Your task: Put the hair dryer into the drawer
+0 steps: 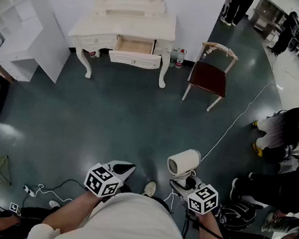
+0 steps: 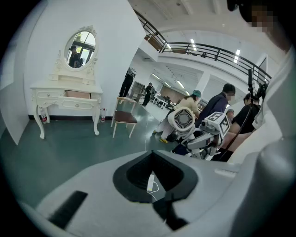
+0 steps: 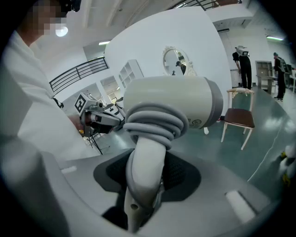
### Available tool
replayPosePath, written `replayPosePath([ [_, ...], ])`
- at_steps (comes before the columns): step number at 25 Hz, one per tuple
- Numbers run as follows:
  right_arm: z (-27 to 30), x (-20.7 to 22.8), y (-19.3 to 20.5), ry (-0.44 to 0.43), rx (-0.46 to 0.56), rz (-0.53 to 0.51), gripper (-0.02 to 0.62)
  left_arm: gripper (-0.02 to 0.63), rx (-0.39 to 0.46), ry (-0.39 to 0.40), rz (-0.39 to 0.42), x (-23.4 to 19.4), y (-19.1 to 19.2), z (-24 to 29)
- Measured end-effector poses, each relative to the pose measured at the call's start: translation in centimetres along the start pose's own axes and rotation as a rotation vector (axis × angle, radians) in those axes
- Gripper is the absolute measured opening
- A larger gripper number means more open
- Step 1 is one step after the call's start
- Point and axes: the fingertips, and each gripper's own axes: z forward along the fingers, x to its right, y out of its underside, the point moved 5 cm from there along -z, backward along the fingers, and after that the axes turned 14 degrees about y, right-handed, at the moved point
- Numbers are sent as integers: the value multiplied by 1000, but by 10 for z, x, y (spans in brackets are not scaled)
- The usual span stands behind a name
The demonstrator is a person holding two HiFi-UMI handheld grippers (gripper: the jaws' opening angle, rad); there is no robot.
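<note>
A white hair dryer (image 1: 183, 162) with its grey cord wound round the handle stands upright in my right gripper (image 1: 182, 183), which is shut on the handle. In the right gripper view the dryer (image 3: 171, 102) fills the middle and the handle runs down between the jaws of the right gripper (image 3: 148, 171). My left gripper (image 1: 124, 168) is beside it, shut with nothing in it. The left gripper (image 2: 155, 159) faces the room in its own view, which also shows the dryer (image 2: 183, 119) at the right. Far ahead, the white dressing table (image 1: 123, 28) has its middle drawer (image 1: 135, 46) pulled open.
A wooden chair (image 1: 208, 77) stands right of the dressing table. A white cable (image 1: 237, 119) runs across the dark green floor. People (image 1: 284, 134) sit or crouch at the right. White shelves (image 1: 13, 11) stand at the left, with loose cords (image 1: 39, 190) near my feet.
</note>
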Motion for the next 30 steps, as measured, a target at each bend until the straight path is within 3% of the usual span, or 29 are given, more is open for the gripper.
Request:
replayPosePath([
  [7, 4, -64, -13, -30, 0, -9, 173, 3, 46, 13, 27, 18, 2, -47],
  [16, 33, -130, -30, -56, -36, -45, 173, 3, 109, -33, -18, 3, 41, -135],
  [24, 72, -161, -47, -33, -76, -124, 173, 3, 177, -52, -57, -29, 62, -180],
  [30, 106, -137, -80, -55, -97, -175, 172, 3, 196, -76, -79, -64, 47, -178],
])
